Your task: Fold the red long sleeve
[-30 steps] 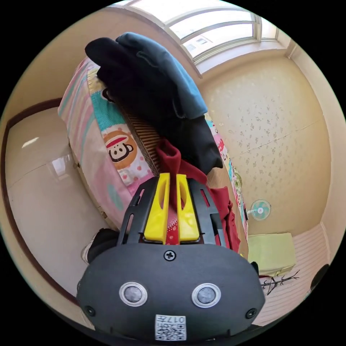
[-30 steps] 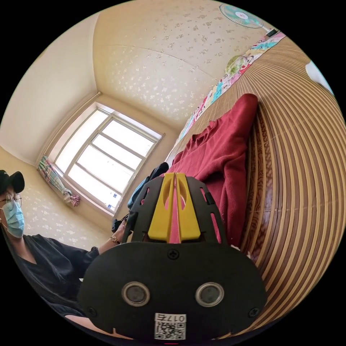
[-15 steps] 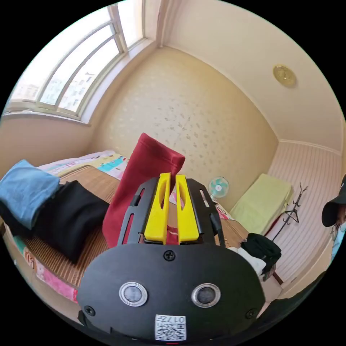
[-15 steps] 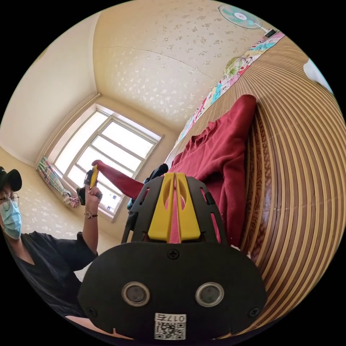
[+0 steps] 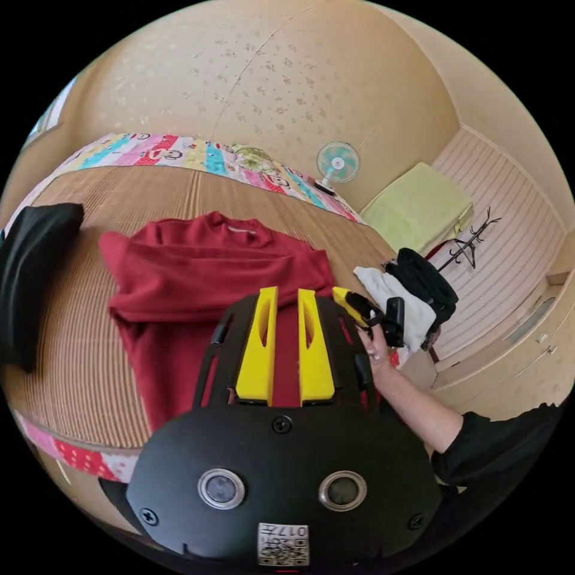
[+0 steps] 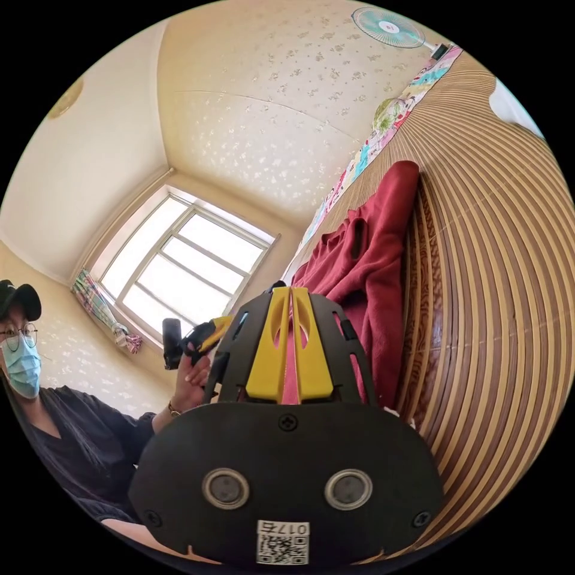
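The red long sleeve (image 5: 197, 269) lies flat on the bamboo mat (image 5: 78, 371), collar at the far side, with one sleeve folded across its chest. My left gripper (image 5: 287, 290) hovers over the shirt's lower part, its jaws slightly apart with nothing between them. In the right gripper view, a hand holds the left gripper (image 6: 212, 329) up off the mat. My right gripper (image 6: 290, 289) is shut on the edge of the red long sleeve (image 6: 371, 263), a sliver of cloth between its jaws. It also shows as the right gripper (image 5: 347, 296) at the shirt's right edge.
A black garment (image 5: 33, 287) lies at the mat's left end. White and black clothes (image 5: 413, 293) are piled at the right end. A fan (image 5: 338, 162) and a coat rack (image 5: 470, 245) stand beyond the bed. The person (image 6: 24, 359) sits beside a window (image 6: 179, 263).
The left gripper lifted a red sleeve high, carried it across the shirt and let it go; the sleeve now lies folded over the chest. The right gripper kept its grip and barely moved.
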